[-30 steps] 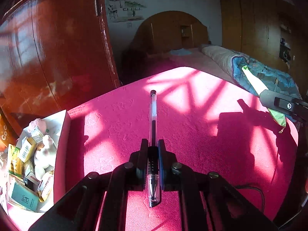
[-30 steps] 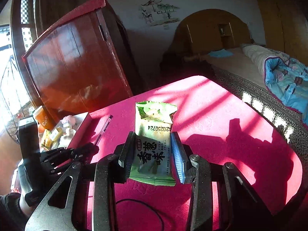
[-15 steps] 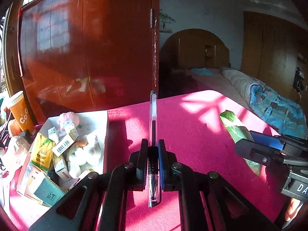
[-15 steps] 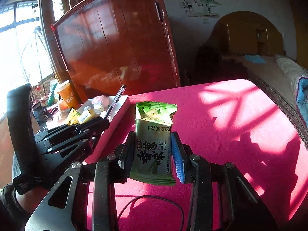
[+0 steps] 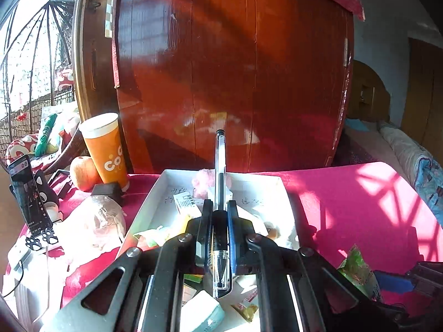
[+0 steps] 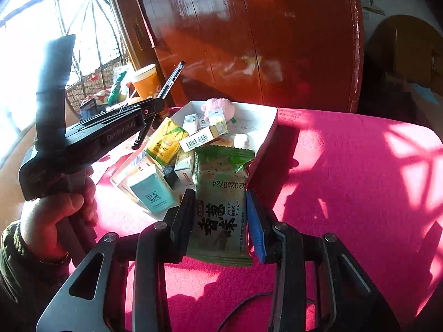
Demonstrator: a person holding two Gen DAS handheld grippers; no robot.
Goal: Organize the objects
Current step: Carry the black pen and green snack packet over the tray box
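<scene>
White box, part-filled, was approached for deposit: pen clamped in left gripper, green cracker packet clamped in right gripper; release over box was judged next.

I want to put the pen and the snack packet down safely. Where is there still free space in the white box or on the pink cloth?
The white box is crowded at its near and left side with small cartons. Its far right corner, behind the pink plush, shows bare floor. The pink cloth right of the box is bare. Left of it, orange cup, apple and phone crowd.
</scene>
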